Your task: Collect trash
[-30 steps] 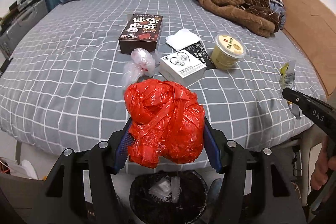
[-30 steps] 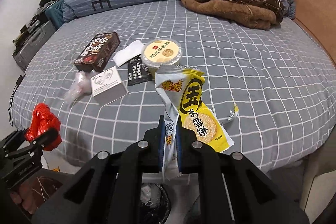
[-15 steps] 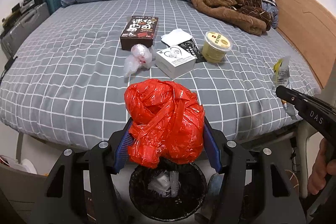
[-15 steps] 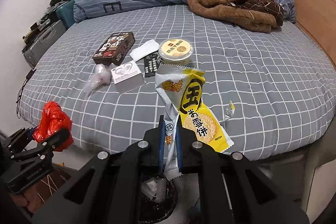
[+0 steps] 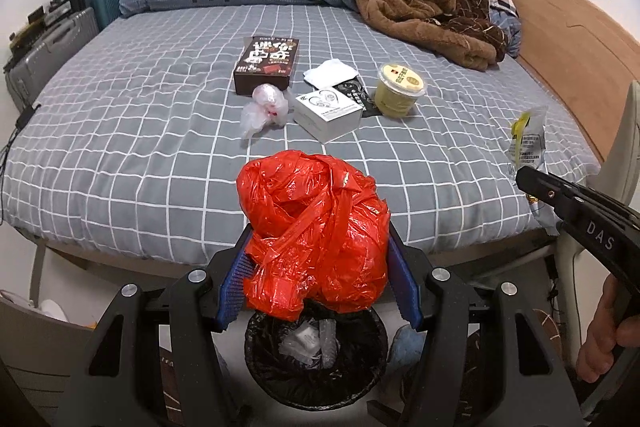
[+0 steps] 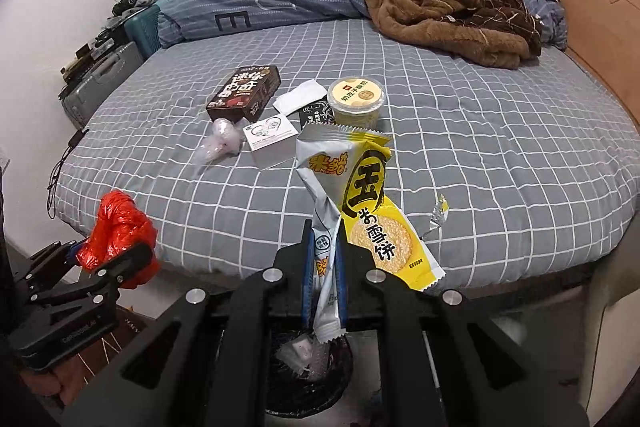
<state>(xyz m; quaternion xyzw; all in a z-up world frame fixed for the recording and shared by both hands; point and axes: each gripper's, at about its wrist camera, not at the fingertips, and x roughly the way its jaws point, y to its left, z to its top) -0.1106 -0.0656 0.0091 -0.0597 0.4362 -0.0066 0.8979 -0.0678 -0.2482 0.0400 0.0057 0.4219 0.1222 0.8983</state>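
We find the left gripper [image 5: 318, 279] clamped on the red plastic bag [image 5: 316, 231] and the right gripper [image 6: 323, 281] pinching the yellow snack wrapper [image 6: 360, 203], both above the black bin [image 5: 316, 359].

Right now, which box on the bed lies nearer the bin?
The white box; the dark brown box lies farther back, beyond the clear bag.

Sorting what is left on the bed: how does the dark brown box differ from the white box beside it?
The dark brown box is larger and flatter, printed with pale characters; the white box is smaller and blockier, showing an earphone drawing. The brown box lies farther back. Both rest flat on the checked bedsheet, closed.
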